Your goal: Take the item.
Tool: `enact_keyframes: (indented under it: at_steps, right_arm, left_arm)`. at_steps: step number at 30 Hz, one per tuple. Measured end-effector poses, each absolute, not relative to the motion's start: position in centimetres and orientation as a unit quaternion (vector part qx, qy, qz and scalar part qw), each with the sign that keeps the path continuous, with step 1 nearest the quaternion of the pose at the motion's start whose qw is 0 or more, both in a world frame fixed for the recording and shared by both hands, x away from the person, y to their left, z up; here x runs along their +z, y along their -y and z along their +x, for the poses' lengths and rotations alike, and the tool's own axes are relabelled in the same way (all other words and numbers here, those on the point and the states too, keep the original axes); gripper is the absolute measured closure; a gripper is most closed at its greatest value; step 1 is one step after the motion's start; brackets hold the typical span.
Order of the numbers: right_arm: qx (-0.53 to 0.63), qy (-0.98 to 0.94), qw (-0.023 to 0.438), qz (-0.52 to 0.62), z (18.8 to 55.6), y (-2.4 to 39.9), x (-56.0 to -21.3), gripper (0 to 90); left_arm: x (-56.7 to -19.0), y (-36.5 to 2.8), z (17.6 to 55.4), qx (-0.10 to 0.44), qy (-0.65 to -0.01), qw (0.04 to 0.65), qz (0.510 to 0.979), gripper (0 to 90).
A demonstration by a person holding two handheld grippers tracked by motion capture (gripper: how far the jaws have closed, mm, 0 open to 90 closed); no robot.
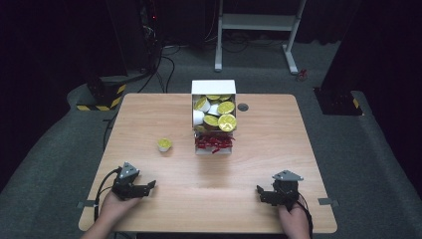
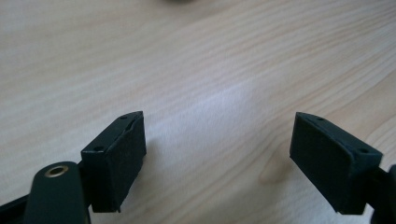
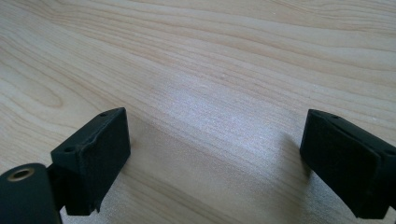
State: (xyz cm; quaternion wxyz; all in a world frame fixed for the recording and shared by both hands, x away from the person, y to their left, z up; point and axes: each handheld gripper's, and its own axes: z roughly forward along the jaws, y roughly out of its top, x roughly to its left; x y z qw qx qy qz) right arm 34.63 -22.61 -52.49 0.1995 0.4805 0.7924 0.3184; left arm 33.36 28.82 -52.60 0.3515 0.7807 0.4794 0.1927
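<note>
Hands came in from the near edge of the wooden table (image 1: 278,149), each holding a black two-jaw gripper low over the bare wood. At the near left, the left gripper (image 1: 147,186) pointed toward the middle of the table, a grey three-cornered plate on its top and a dark cable looping off behind it. In the left gripper view its jaws stood wide apart with nothing between them, only pale wood grain beneath. At the near right, the right gripper (image 1: 261,191) pointed inward the other way, also topped by a grey plate. In the right gripper view its jaws were likewise spread wide and held nothing, the tabletop showing between them.

Farther out, left of the table's centre, a small yellow-lidded cup (image 1: 164,144) stood alone, well apart from both grippers. Beyond it, at the middle of the far half, sat a white box (image 1: 213,86) filled with more yellow-lidded cups (image 1: 227,122), some showing white sides. A heap of small red pieces (image 1: 214,142) lay in the box's near end. Just beside the box on its right was a small dark round disc (image 1: 243,107) set in the tabletop.

Past the far edge, grey carpet, trailing cables and a white metal frame (image 1: 259,22) stood in the dim room.
</note>
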Motion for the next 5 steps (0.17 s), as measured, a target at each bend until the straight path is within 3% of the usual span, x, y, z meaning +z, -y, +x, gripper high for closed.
enact_keyframes:
  at_steps: [5]
  right_arm:
    - [0.318, -0.792, 0.199, 0.481, 34.62, 22.6, -52.48, 8.4]
  left_arm:
    - [-52.53, -29.16, 32.82, 0.211, -0.472, 0.374, 0.77, 19.1]
